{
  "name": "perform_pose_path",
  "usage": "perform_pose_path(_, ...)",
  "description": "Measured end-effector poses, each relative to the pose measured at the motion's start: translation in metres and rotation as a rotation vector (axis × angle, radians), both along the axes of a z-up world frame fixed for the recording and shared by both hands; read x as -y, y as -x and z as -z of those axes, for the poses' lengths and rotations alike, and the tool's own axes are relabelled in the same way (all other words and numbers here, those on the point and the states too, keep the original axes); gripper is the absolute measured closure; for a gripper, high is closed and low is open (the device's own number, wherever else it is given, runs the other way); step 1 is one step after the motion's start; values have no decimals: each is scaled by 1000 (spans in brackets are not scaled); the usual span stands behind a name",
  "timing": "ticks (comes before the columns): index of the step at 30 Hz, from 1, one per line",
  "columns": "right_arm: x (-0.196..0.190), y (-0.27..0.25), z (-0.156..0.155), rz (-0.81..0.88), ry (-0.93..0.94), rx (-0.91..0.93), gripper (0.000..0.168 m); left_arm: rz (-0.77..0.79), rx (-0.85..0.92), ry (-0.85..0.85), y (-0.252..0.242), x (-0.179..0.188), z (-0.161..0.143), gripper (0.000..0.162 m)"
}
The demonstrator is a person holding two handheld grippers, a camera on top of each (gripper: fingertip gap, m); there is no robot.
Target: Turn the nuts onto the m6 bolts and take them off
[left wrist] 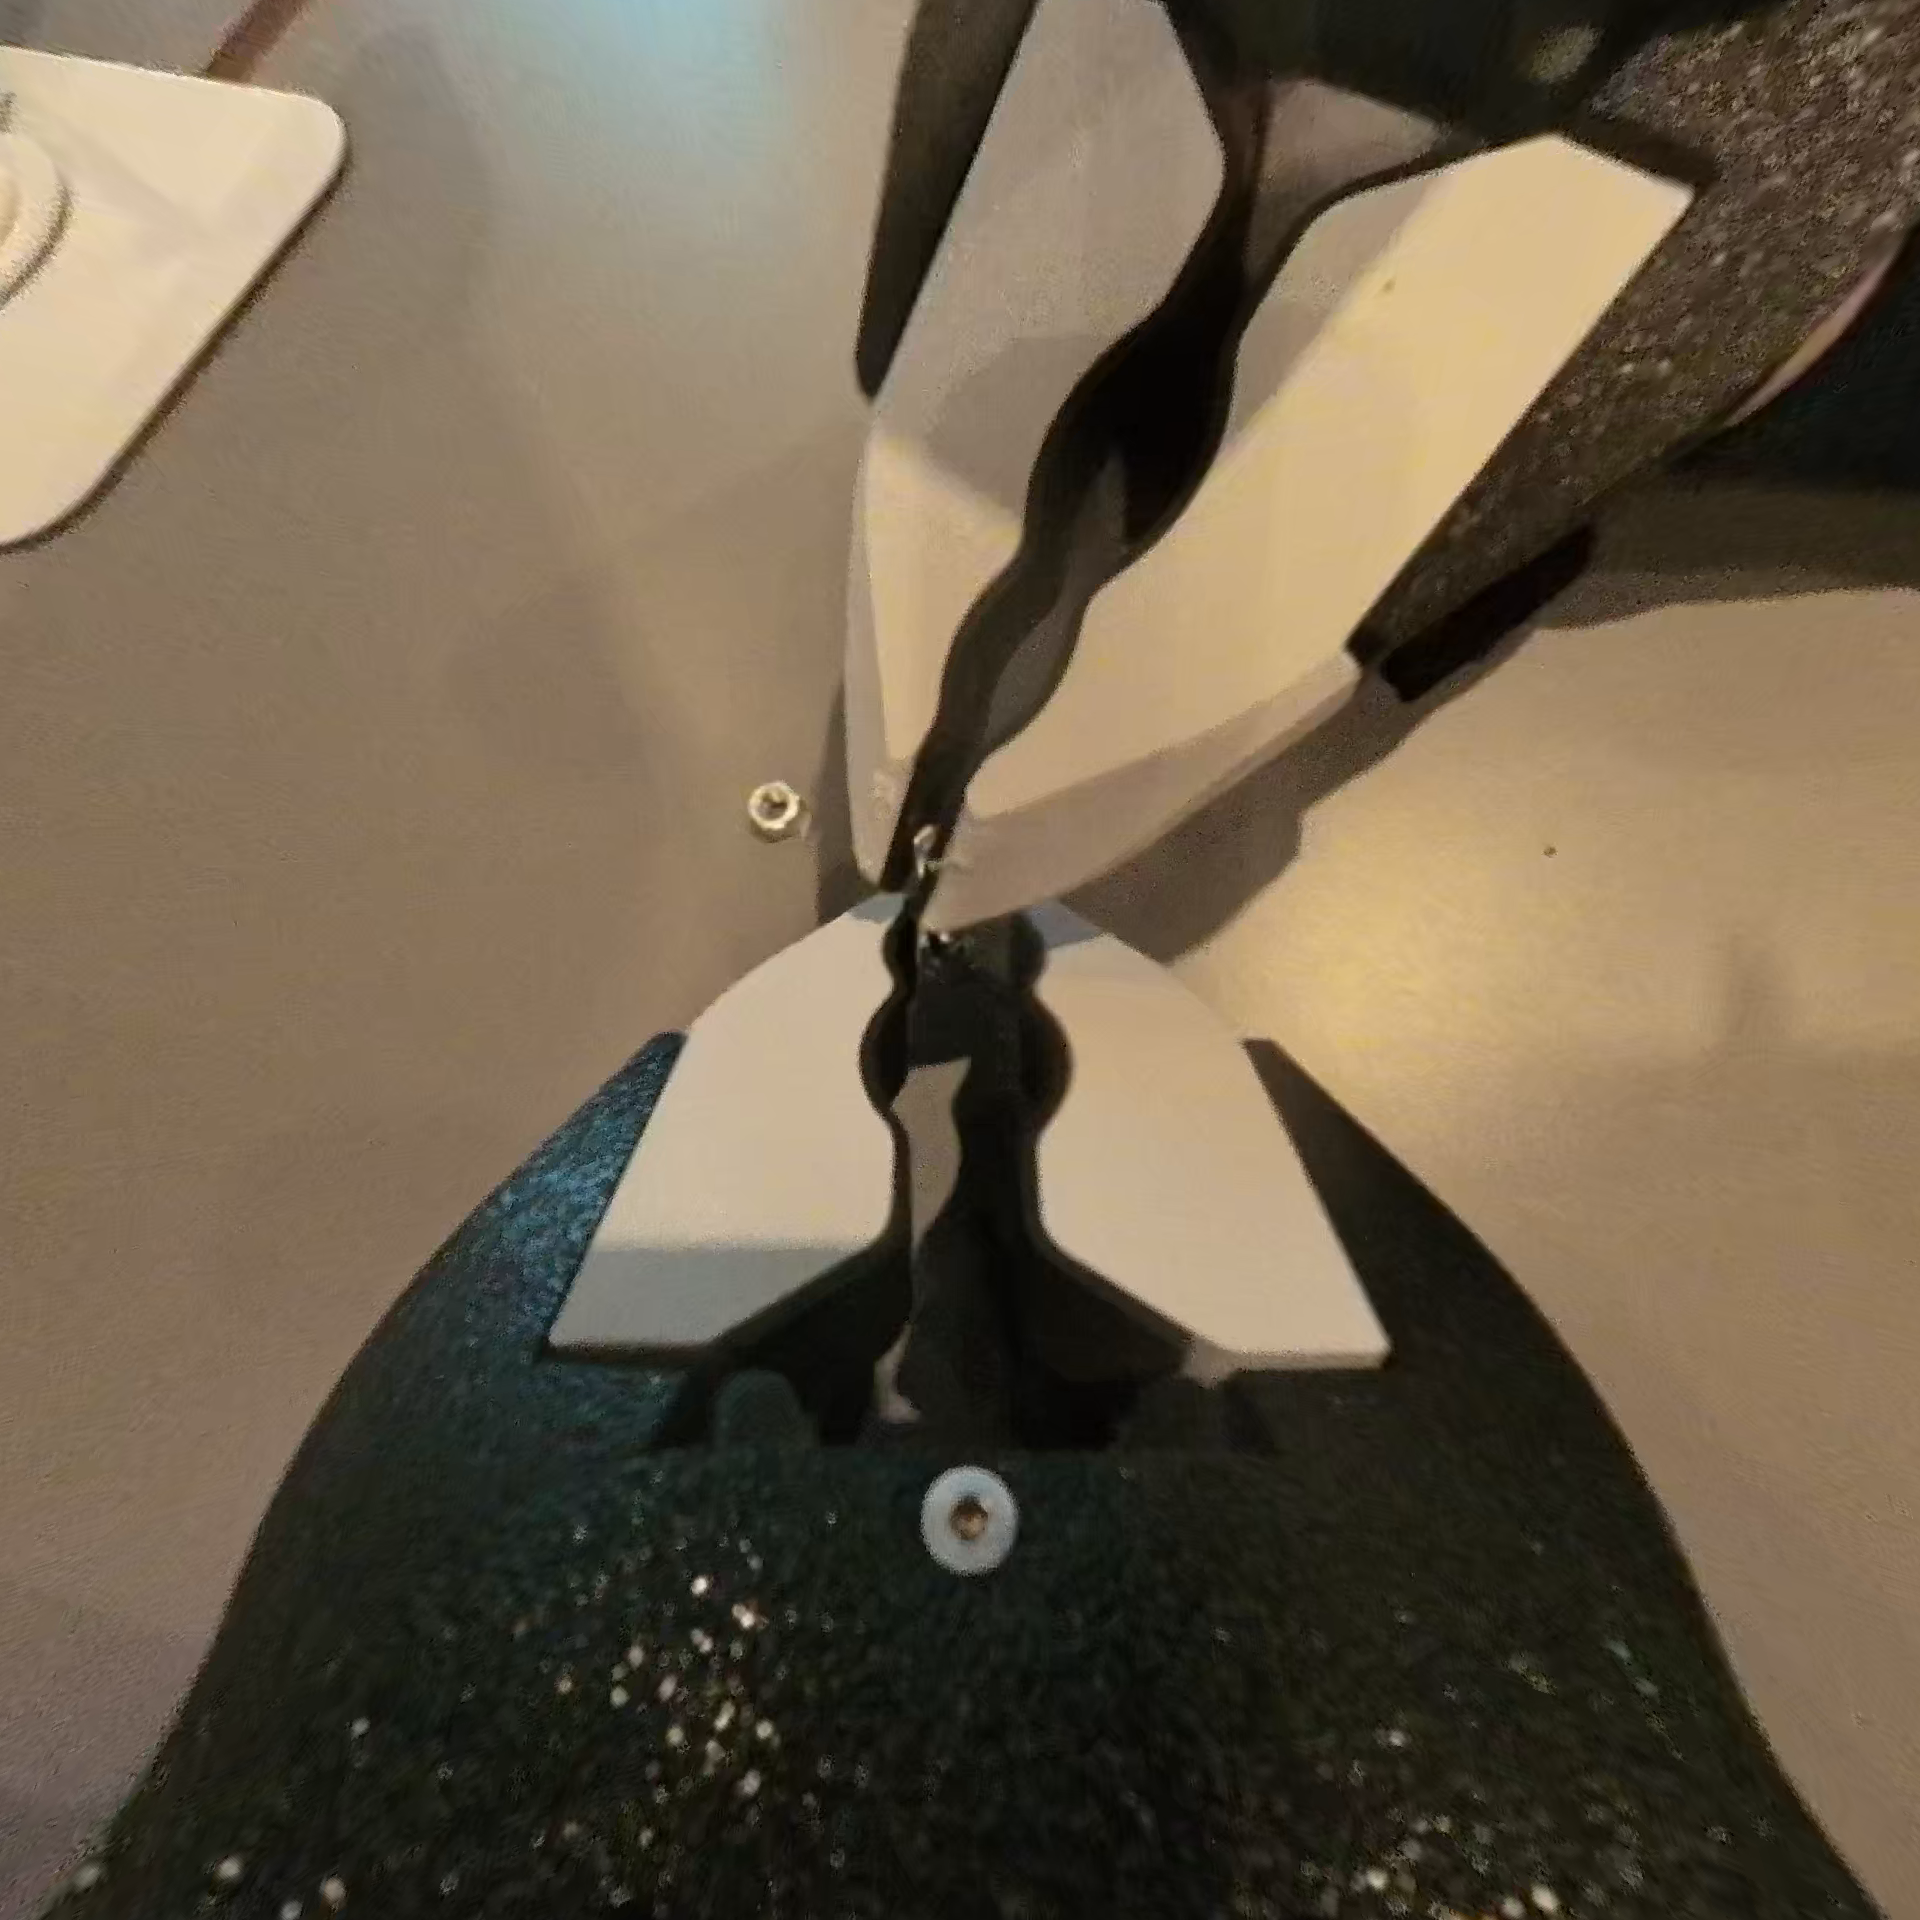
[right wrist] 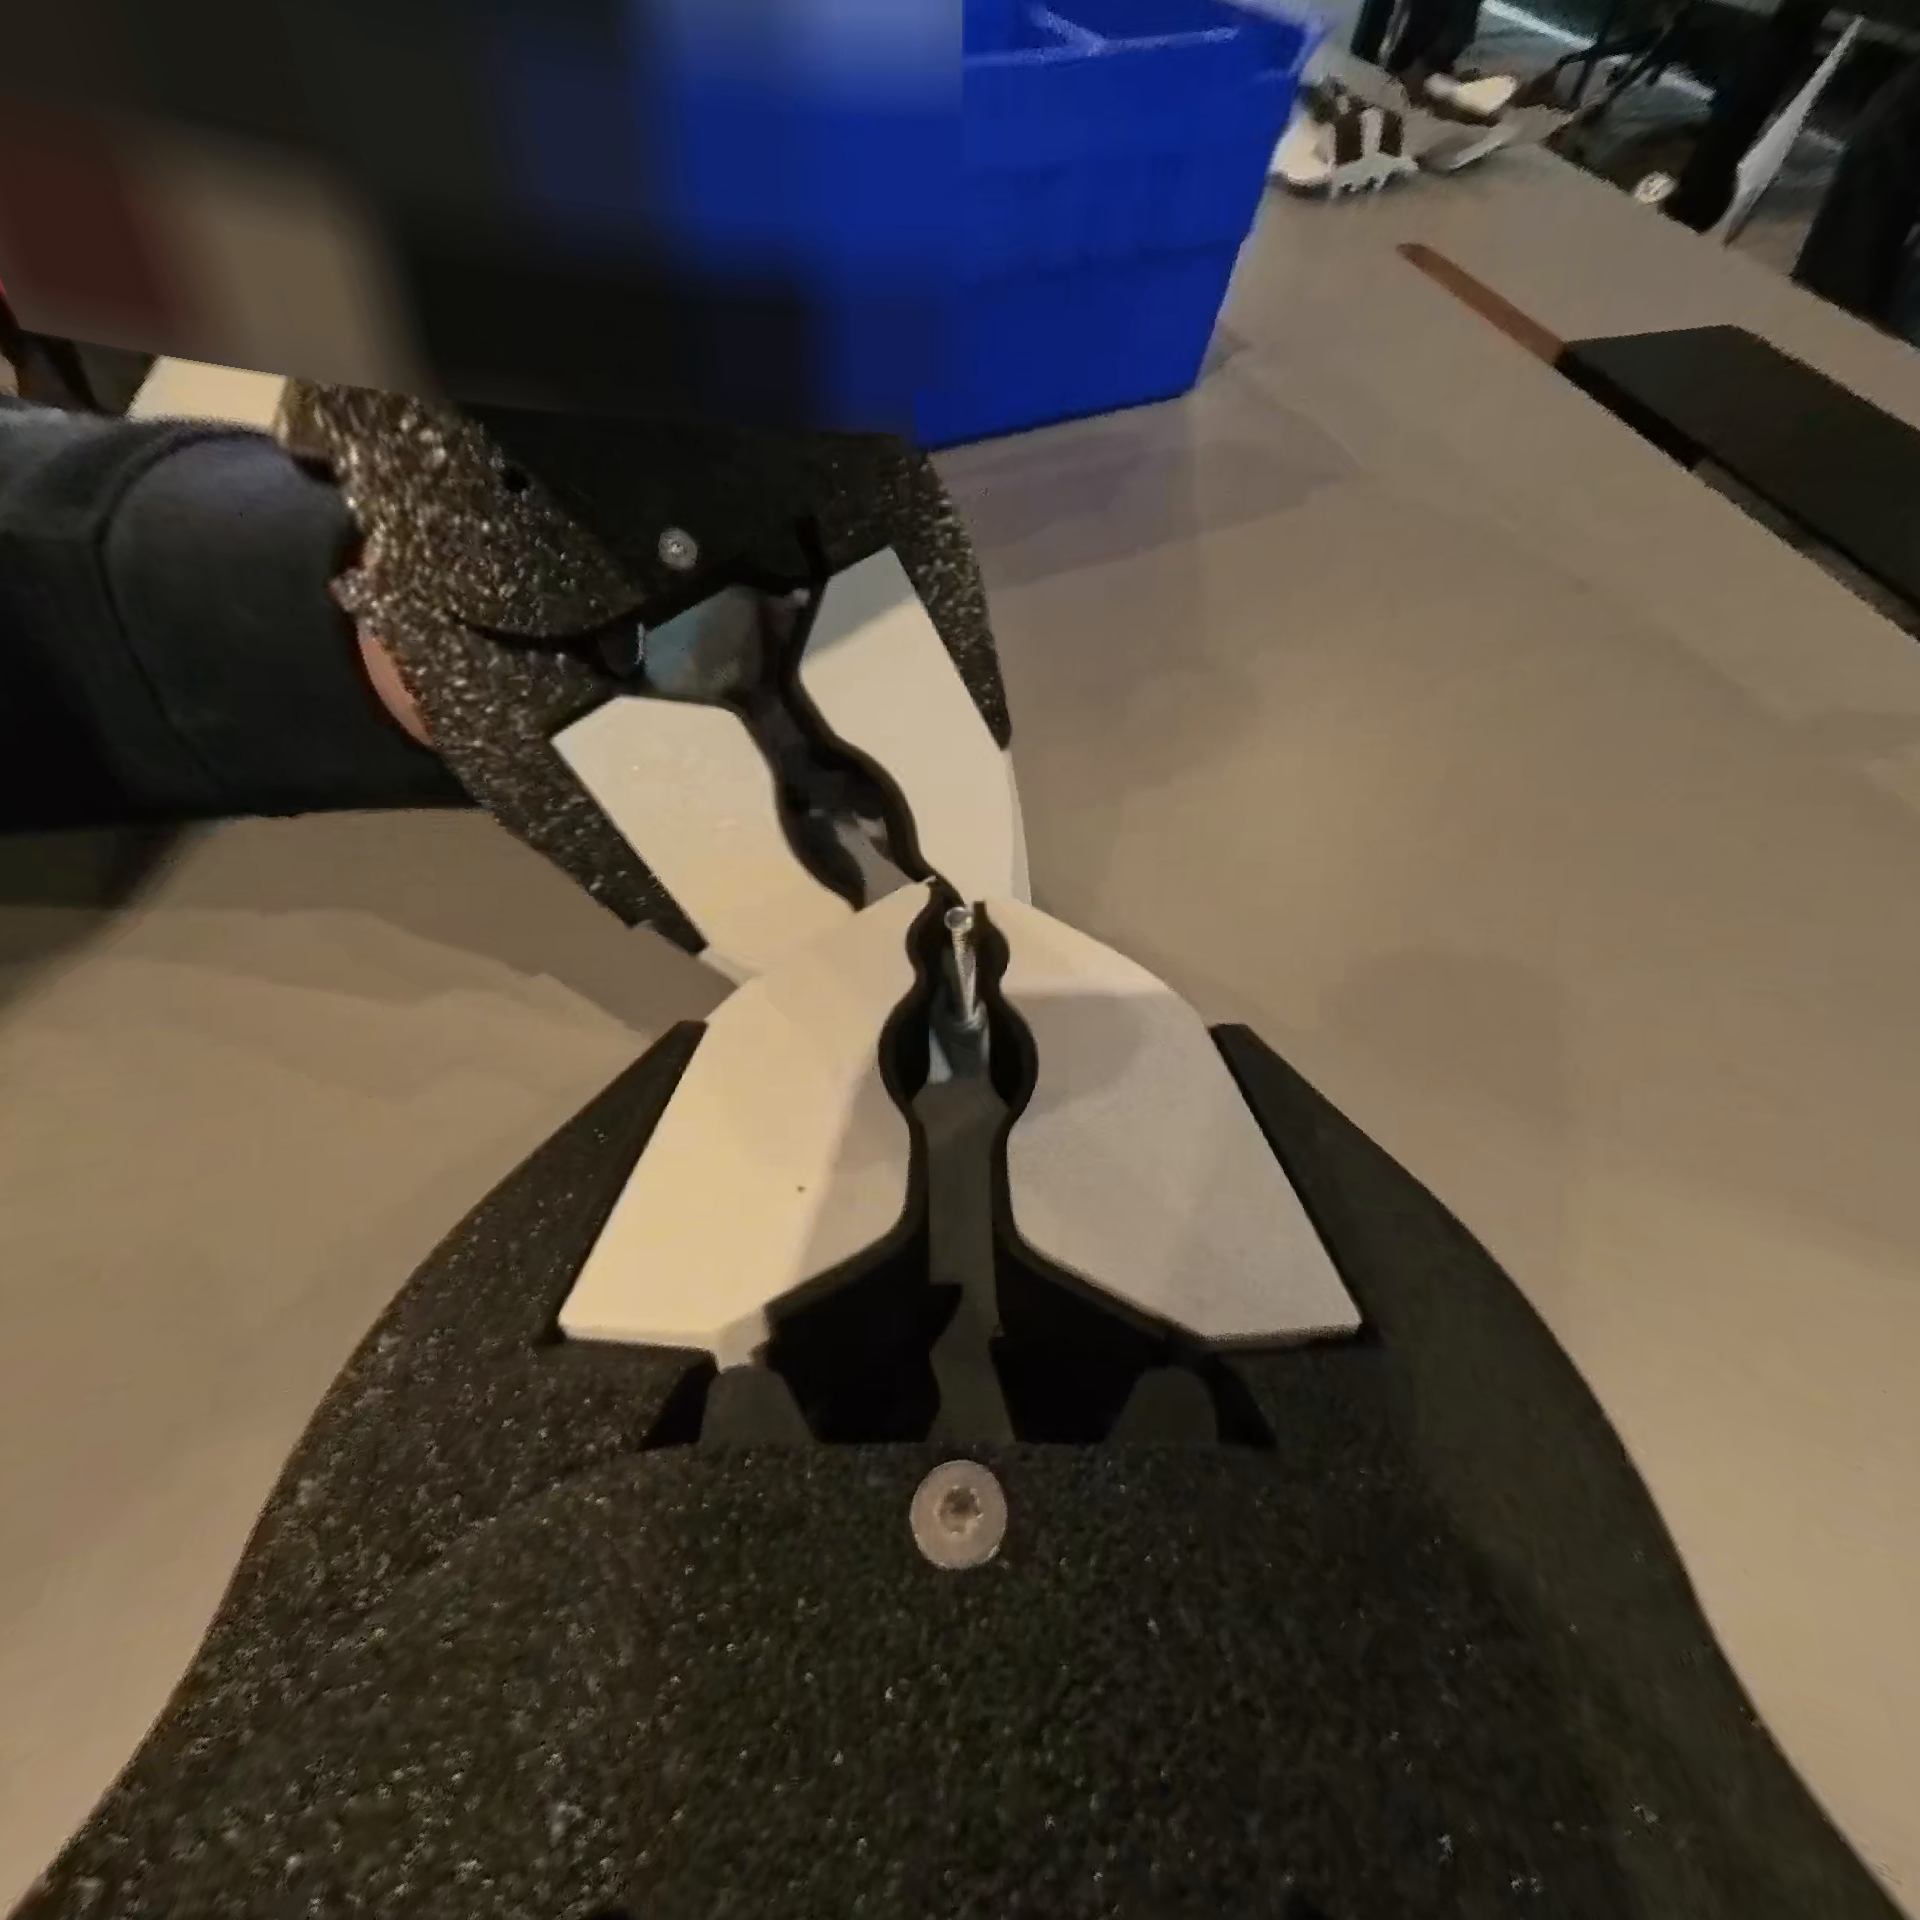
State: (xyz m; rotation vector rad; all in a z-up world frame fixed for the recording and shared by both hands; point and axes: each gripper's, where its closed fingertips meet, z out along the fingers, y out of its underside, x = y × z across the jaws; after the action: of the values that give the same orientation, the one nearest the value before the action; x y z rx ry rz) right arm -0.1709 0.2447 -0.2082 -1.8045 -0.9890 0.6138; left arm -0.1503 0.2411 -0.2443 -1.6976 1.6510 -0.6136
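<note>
**Grippers meet tip to tip over grey table**

L wrist view: left gripper (left wrist: 914, 935) pressed nearly together at the tips, a small metal bit there, too blurred to name. Right gripper (left wrist: 925, 847) comes down from above, tips touching it. A loose nut (left wrist: 776, 807) lies on the table (left wrist: 416, 935) just left of them; white board (left wrist: 135, 291) far left.

R wrist view: right gripper (right wrist: 961, 914) pinches a bolt (right wrist: 956, 977), shank pointing forward. Left gripper (right wrist: 925, 883) meets it, closed. Blue bin (right wrist: 1091, 260) behind.

Both grippers meet tip to tip, left gripper (left wrist: 906, 940) and right gripper (right wrist: 961, 914) jaws apparently closed.
</note>
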Motion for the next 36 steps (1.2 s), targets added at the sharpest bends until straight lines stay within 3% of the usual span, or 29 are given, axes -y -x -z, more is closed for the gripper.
perform_pose_path(2, -3, -4, -9, 22, 6, -81, 163, -34, 31, 11, 0, -5, -4, 122)
perform_pose_path(3, -4, -6, -14, 26, 14, -129, 163, -46, 46, 15, 0, -7, -6, 121)
perform_pose_path(10, -2, -12, -33, -6, 48, -319, 163, -29, 173, 96, -4, -3, -21, 132)
perform_pose_path(18, 1, -9, -36, -29, 49, -347, 163, 3, 197, 124, -5, 2, -23, 151)
perform_pose_path(24, 0, -12, -39, -26, 49, -367, 163, -12, 215, 85, -5, -1, -27, 152)
perform_pose_path(29, -9, -23, -39, 53, -42, -311, 160, -62, 230, 94, -2, -7, -31, 152)
perform_pose_path(31, -19, -37, -34, 152, -86, -222, 146, -108, 245, 80, 1, -15, -32, 152)
perform_pose_path(36, -26, -46, 4, 237, 74, -4, 143, -164, 435, 131, 5, -24, -52, 152)
